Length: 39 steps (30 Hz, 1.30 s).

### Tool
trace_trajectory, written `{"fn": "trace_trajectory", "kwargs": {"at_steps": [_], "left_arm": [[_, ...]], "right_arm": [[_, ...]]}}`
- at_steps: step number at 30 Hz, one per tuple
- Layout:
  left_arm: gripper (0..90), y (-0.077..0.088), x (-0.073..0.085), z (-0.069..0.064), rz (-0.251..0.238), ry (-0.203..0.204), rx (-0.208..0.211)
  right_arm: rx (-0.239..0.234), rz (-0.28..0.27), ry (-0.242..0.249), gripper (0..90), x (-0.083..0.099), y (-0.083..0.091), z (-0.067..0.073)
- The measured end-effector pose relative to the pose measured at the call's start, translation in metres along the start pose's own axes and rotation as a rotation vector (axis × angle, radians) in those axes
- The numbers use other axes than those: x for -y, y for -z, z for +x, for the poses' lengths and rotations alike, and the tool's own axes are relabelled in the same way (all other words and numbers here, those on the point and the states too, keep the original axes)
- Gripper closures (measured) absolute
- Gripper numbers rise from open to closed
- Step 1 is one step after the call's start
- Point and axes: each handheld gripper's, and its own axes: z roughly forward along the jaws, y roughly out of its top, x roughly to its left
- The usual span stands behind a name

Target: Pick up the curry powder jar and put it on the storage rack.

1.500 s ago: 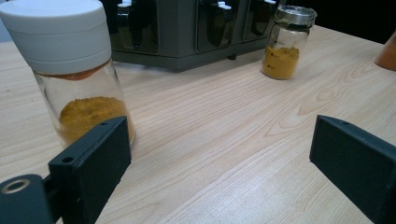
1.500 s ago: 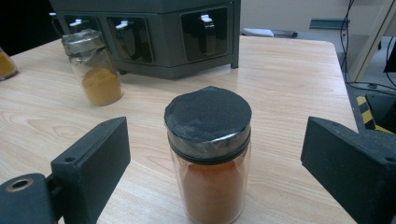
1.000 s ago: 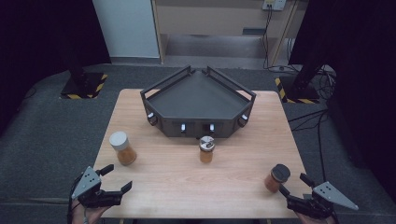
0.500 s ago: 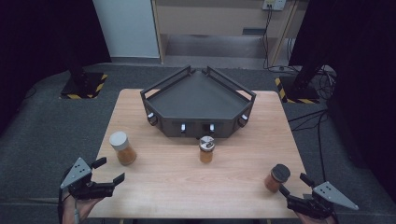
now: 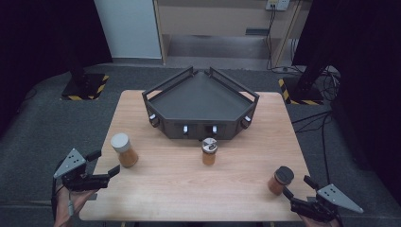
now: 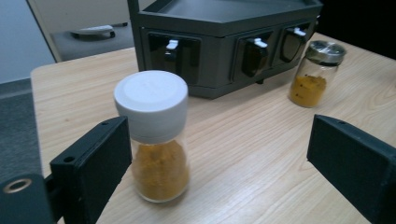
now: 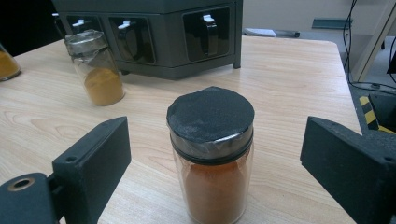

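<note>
Left gripper released, jaws spread at the table's left edge, near the white-capped jar, which stands upright just ahead. Right gripper likewise released, the black-capped jar upright just before its jaws, untouched. Steel-capped jar stands before the dark rack.
</note>
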Motion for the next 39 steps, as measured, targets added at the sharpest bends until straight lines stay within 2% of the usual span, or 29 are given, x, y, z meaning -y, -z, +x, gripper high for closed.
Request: {"fn": "trace_trajectory", "kwargs": {"at_steps": [4,16,18,26,28,33,39], "left_arm": [[5.6,-0.002,-0.004,0.006,0.000,0.007,0.000],[5.8,-0.016,-0.015,0.017,0.048,0.001,-0.005],[5.8,-0.020,-0.016,0.023,0.050,0.018,-0.001],[5.9,-0.032,-0.020,0.032,0.067,0.033,-0.001],[6.0,-0.035,-0.023,0.032,0.079,0.019,-0.007],[6.2,-0.043,-0.024,0.036,0.086,0.027,-0.004],[6.5,-0.054,-0.027,0.034,0.106,0.009,-0.020]], "right_arm": [[0.000,0.000,0.000,8.5,0.000,0.000,0.000],[0.002,0.000,0.001,8.6,0.000,0.000,0.000],[0.001,0.001,0.003,8.7,0.000,0.000,0.001],[0.003,0.001,0.003,8.7,0.000,0.000,0.001],[0.002,0.002,0.004,8.7,0.000,0.000,0.001],[0.003,0.002,0.002,8.7,0.000,0.000,0.001],[0.003,0.001,0.004,8.7,0.000,0.000,0.001]]}}
